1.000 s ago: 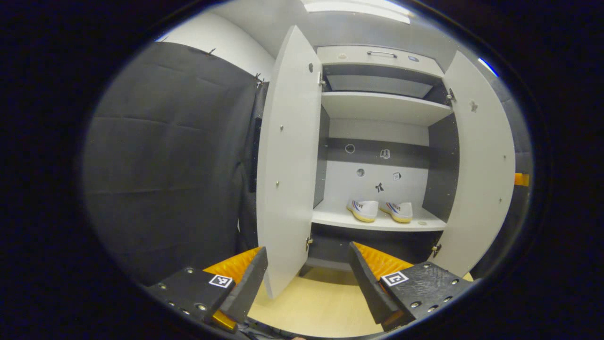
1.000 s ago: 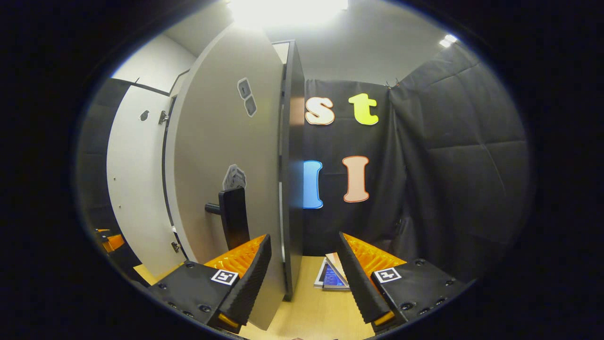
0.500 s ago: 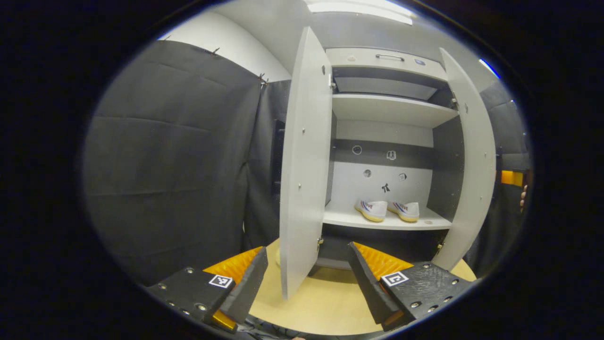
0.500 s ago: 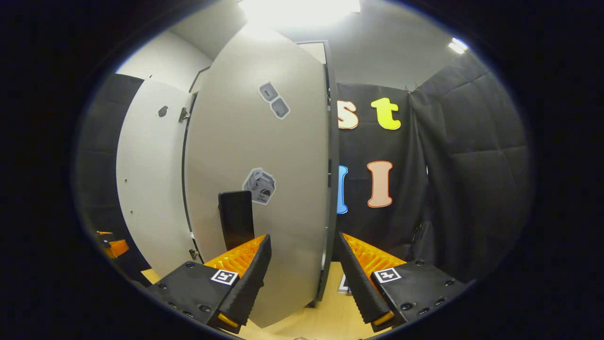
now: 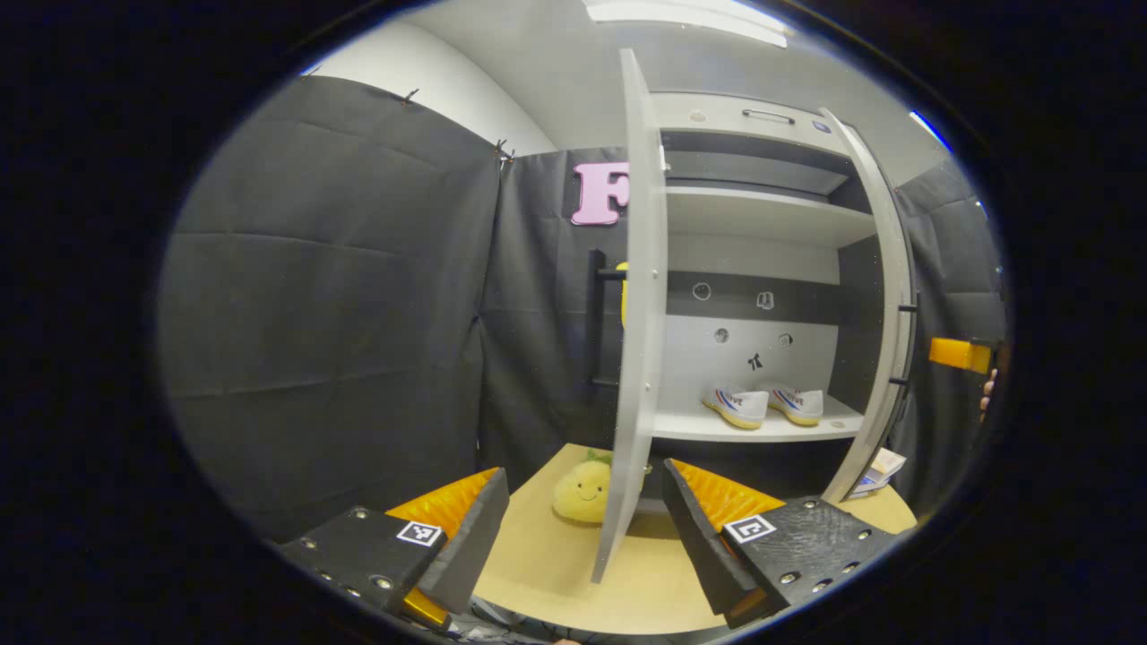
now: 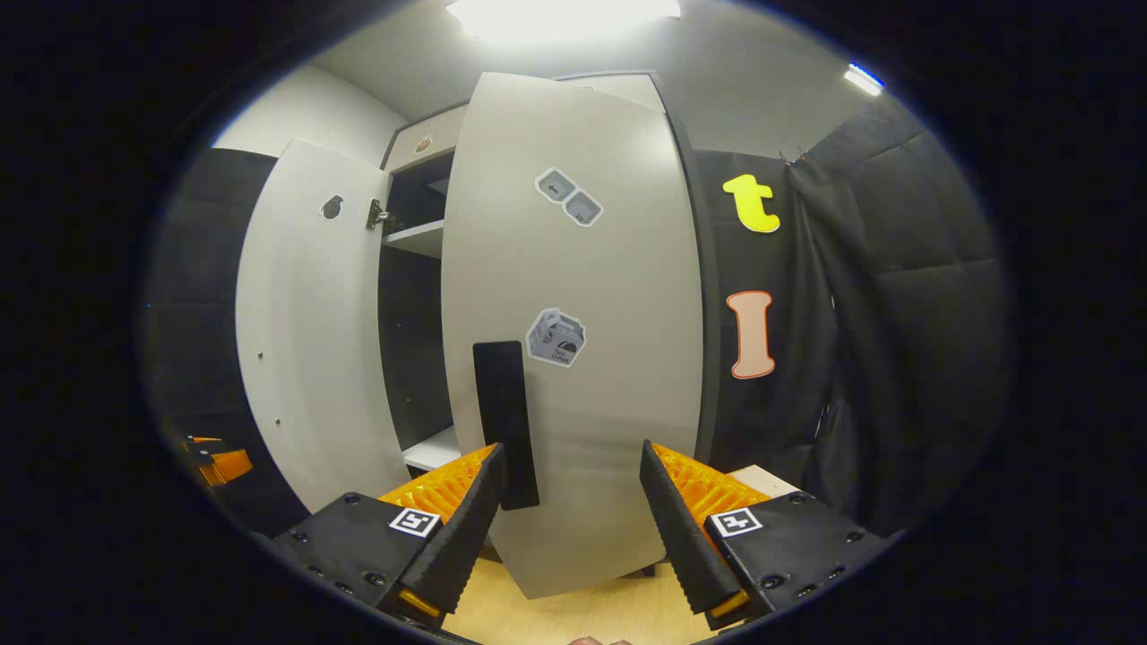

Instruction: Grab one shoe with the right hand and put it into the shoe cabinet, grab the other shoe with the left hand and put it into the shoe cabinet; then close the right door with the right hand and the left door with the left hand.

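Since a second ago the right door (image 6: 573,340) has swung much further round, so in the right gripper view its flat front now faces the camera, where before its thin edge did. In the left gripper view the left door (image 5: 638,305) has turned too and now shows nearly edge on, and a yellow plush toy (image 5: 582,491) and a pink letter on the wall behind it have come into sight. The right gripper (image 6: 573,520) is open, its two fingers spread wide and gripping nothing, right up close to the front of the right door. The door's black handle (image 6: 507,421) stands just above the left finger, near its tip; I cannot tell if they touch. Three stickers sit on this door, two high up and one by the handle. The left gripper (image 5: 582,537) is open too, holding nothing, with the bottom edge of the left door seen between its fingers, a little further off. Both shoes (image 5: 762,405) sit side by side on the low shelf (image 5: 690,423) of the shoe cabinet (image 5: 762,224), far inside. The cabinet stands on a light wood floor (image 5: 556,573). The toy sits on the floor, left of the left door. At the far right edge of the left gripper view you can see a bit of the other gripper and fingers of the hand holding it.
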Available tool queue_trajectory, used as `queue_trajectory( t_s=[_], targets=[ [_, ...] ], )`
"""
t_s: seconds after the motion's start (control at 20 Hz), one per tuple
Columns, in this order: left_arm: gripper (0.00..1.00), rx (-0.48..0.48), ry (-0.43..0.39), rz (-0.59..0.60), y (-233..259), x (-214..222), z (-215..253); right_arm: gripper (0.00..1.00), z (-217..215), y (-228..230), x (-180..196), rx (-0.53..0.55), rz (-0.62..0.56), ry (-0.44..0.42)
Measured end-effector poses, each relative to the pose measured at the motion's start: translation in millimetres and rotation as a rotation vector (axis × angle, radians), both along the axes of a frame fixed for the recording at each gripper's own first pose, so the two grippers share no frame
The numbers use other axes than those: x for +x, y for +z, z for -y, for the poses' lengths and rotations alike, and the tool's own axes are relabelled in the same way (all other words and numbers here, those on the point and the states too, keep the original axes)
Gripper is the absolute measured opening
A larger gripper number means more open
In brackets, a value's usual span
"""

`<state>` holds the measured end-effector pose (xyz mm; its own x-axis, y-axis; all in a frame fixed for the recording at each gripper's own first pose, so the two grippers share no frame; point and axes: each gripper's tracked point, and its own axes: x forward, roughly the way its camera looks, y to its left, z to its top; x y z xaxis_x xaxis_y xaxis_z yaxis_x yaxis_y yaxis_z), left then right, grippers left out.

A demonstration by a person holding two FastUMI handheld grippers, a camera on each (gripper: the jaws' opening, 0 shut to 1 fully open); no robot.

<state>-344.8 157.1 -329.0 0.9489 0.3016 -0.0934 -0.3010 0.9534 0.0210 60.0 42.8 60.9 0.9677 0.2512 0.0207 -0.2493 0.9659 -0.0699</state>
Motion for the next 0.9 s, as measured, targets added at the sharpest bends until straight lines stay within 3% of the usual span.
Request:
queue_trajectory(
  t_s=[0.4,0.75,0.9],
  targets=[
    [1.00,0.008,0.022,0.057,39,27,-95,0.97,0,-35,-15,-0.013,-0.064,-0.133],
    [0.97,-0.158,-0.146,0.113,55,75,-145,0.98,-22,-71,-30,-0.025,-0.079,-0.156],
    [1.00,-0.193,-0.214,0.133,58,86,-154,0.97,-25,-89,-39,-0.077,-0.070,-0.170]
  ],
)
